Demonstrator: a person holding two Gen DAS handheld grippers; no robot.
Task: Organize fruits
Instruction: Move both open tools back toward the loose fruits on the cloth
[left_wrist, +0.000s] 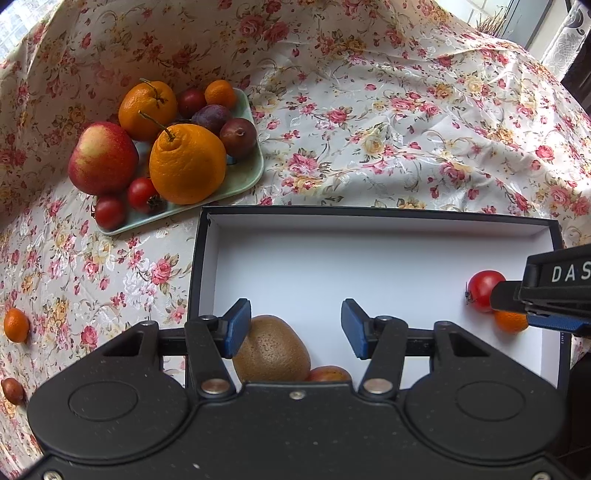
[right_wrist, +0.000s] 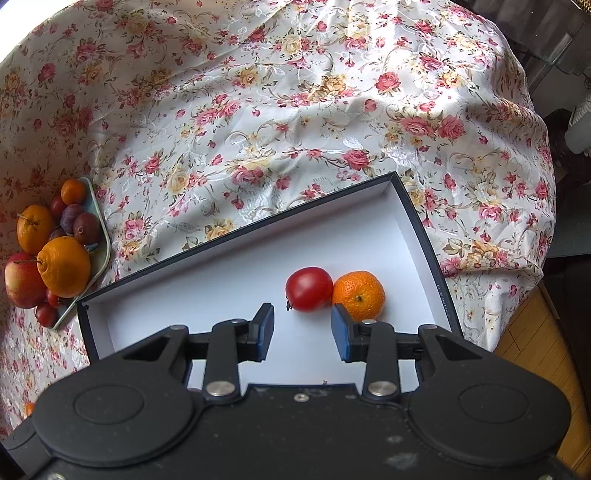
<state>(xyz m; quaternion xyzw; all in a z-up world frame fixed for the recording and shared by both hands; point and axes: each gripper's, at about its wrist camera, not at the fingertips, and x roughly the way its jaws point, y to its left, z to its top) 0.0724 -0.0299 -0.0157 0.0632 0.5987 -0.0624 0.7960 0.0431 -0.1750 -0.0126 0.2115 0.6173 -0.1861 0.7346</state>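
1. Both tools hover over the box (left_wrist: 369, 258) with nothing between their pads. The left hand-held gripper (left_wrist: 295, 328) stands released above the kiwi (left_wrist: 271, 350). The right hand-held gripper (right_wrist: 303, 328) is also released, just short of the tomato (right_wrist: 309, 289).
2. The step in hand looks like settling fruit in the box. Lift each tool straight up, so the pads nudge no round fruit into rolling.
3. The box holds the kiwi and a reddish fruit (left_wrist: 328, 373) at one end; the tomato touches the mandarin (right_wrist: 358, 295) at the other.
4. The green tray (left_wrist: 243, 177) carries an apple (left_wrist: 103, 158), oranges, plums and small tomatoes.
5. A small mandarin (left_wrist: 16, 325) lies loose on the desk (left_wrist: 369, 129).
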